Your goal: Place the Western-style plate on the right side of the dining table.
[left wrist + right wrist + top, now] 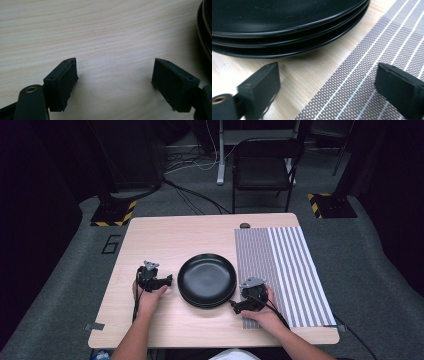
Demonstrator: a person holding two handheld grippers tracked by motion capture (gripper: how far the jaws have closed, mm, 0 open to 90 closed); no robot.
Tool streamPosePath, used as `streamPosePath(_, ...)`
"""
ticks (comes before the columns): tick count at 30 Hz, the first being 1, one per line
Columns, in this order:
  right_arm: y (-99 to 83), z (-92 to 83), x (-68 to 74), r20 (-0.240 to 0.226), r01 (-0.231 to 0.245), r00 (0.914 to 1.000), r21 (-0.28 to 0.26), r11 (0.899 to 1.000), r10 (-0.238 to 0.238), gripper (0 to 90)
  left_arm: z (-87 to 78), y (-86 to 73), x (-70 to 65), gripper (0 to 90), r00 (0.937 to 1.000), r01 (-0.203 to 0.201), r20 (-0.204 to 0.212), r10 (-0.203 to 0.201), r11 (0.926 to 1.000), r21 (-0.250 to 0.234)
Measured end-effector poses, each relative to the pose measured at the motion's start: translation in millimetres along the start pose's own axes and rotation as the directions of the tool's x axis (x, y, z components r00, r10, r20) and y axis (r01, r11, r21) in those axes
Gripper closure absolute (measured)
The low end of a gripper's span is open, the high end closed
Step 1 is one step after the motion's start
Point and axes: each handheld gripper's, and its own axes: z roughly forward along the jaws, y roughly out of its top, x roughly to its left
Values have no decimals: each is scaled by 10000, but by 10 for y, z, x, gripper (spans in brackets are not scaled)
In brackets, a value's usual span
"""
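A light wooden table (165, 235) stands on grey carpet, seen from above, with the person's forearms coming in from the near edge. On the far floor behind the table stands a dark folding chair (263, 167), and cables run across the carpet.

A long grey striped placemat (290, 265) covers the right part of the tabletop, reaching from the far edge almost to the near edge. Its left half has finer, darker stripes than its right half.

A stack of black plates (207, 280) sits near the middle of the table, just beside the mat's left edge. The right gripper view shows three rims, one above another (287, 37), resting on bare wood next to the mat (367, 75).

The left gripper (169, 280) lies low on the wood just left of the plates, pointing toward them. In the left gripper view its jaws stand wide apart (113, 85) with only bare table between them, and a dark plate edge (206, 30) curves at the far right.

The right gripper (235, 307) rests at the mat's left edge, near the front right of the plates, pointing toward them. Its jaws are also spread wide with nothing between them (327, 87); one sits over wood and the other over the mat.
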Motion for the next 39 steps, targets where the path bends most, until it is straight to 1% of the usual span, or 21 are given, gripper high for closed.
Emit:
streamPosePath(1,-8,-13,-6,189,-130,9997,-157,9998,133,135,-12,-4,9,307,10000,25,-19,-25,10000,-90)
streamPosePath(3,-16,-28,3,329,-392,9987,-231,9990,400,169,-23,-6,16,362,9999,124,-50,-125,9998,-129)
streamPosePath(4,-16,-28,3,329,-392,9987,-231,9990,400,169,-23,-6,16,389,9999,124,-50,-125,9998,-129)
streamPosePath(6,-29,-46,9,373,-329,9987,-312,9990,341,221,-48,6,24,434,9997,238,-101,-237,9997,33)
streamPosePath(8,-37,-59,20,369,-248,9990,-397,9989,263,281,-56,10,25,451,9996,267,-95,-266,9996,95)
streamPosePath(10,-42,-72,34,302,-191,9993,-474,9987,205,342,-83,22,8,473,9987,498,-69,-496,9984,276)
streamPosePath(12,-51,-84,53,320,-137,9994,-514,9986,154,360,-99,28,-1,470,9988,487,-16,-487,9978,439)
streamPosePath(14,-51,-97,64,405,-42,9992,-510,9987,63,395,-108,31,-13,470,9989,474,23,-475,9979,442)
streamPosePath(16,-53,-105,73,466,32,9989,-490,9988,-10,405,-114,34,-18,475,9989,467,73,-470,9982,368)
streamPosePath(17,-51,-118,84,557,126,9984,-425,9990,-102,417,-138,41,-19,478,9986,468,230,-473,9986,252)
streamPosePath(18,-50,-125,83,524,97,9986,-371,9993,-77,426,-145,43,-24,483,9984,498,280,-500,9987,98)
streamPosePath(20,-48,-129,81,477,16,9989,-317,9995,-1,428,-165,47,-29,493,9984,455,326,-455,9990,26)
streamPosePath(22,-39,-140,82,348,-228,9991,-135,9996,233,439,-202,58,-38,494,9987,339,381,-331,9992,-206)
streamPosePath(24,-30,-160,88,427,-272,9987,-70,9996,275,449,-227,68,-43,491,9986,306,446,-290,9989,-350)
streamPosePath(25,-27,-163,85,490,-138,9987,-102,9999,143,456,-246,84,-61,489,9995,10,304,1,9993,-380)
streamPosePath(27,-22,-174,95,458,-191,9988,-59,9998,193,466,-264,96,-81,489,9993,-286,214,294,9991,-326)
streamPosePath(29,-17,-180,100,449,-129,9989,-86,9999,133,467,-272,100,-102,490,9990,-376,210,383,9987,-333)
streamPosePath(33,4,-209,98,507,-53,9987,-148,9999,60,473,-309,119,-121,493,9983,-379,443,387,9991,-201)
streamPosePath(36,15,-236,81,455,-103,9989,-247,9996,115,478,-347,136,-143,494,9977,-258,608,286,9987,-449)
streamPosePath(38,20,-247,77,442,-188,9988,-242,9995,199,478,-364,145,-152,496,9974,-177,690,209,9988,-467)
streamPosePath(39,31,-274,42,355,-208,9991,-263,9994,217,475,-393,159,-170,498,9968,-134,785,174,9986,-519)
